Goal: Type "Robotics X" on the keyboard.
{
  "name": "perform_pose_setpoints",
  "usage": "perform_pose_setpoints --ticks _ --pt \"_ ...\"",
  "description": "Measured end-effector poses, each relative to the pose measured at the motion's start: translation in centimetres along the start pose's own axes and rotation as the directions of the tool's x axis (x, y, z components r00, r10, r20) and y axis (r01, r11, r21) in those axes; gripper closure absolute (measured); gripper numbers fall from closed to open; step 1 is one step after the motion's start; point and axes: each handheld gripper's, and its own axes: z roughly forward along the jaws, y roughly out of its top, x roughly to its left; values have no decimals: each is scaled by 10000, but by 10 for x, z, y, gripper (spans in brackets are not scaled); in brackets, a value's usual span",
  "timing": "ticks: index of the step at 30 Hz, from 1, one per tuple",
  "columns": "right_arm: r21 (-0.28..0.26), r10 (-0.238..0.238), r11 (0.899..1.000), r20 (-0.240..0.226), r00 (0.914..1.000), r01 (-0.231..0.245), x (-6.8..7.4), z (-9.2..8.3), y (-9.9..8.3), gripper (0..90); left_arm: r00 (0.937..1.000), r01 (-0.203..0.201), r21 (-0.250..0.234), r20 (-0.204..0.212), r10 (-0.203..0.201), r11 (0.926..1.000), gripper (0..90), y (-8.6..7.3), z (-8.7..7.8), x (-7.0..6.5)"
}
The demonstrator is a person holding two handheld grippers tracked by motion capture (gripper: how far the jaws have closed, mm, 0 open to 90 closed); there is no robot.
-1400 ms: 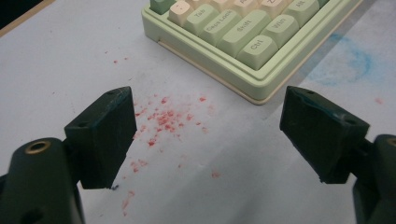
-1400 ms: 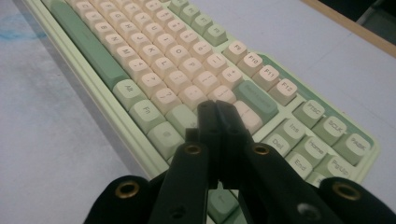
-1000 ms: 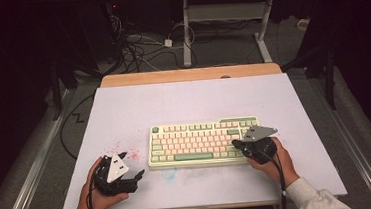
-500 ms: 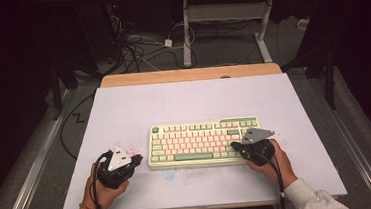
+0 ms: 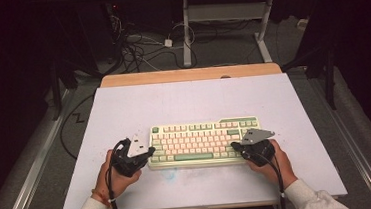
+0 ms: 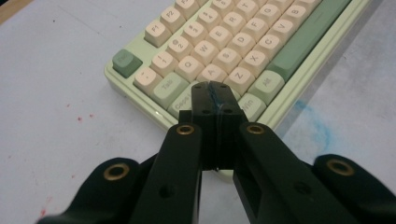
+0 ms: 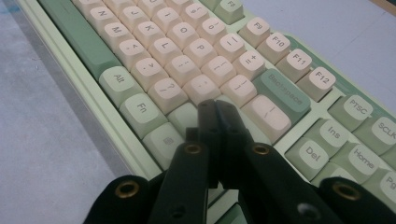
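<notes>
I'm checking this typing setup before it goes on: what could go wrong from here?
The left tool, jaws just closed with nothing between them, is wider than one key, so over Caps and A it may press two at once. The right tool sits shut among tightly packed keys near Enter, with the same risk. The keyboard lies loose on the smooth white table, so an angled push might slide it.

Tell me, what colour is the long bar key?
Green; the space bar shows best in the left gripper view.
</notes>
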Motion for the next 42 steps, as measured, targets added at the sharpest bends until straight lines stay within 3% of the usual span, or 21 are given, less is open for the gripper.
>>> perform_pose_setpoints --ticks 8,21,35,42 --pt "13 7 10000 42 10000 -7 1 0 0 900 9991 -311 148 297 306 9994 873 21 15 -3" --pt "-7 -55 10000 62 10000 55 1 0 0 900 9958 -691 546 635 656 9961 873 36 33 -8" --pt "10 -72 10000 105 9999 72 2 0 0 900 9923 -841 739 974 767 9937 873 54 53 -12" --pt "14 -56 10000 126 9999 56 2 0 0 900 9929 -834 846 924 755 9929 872 64 64 -11"
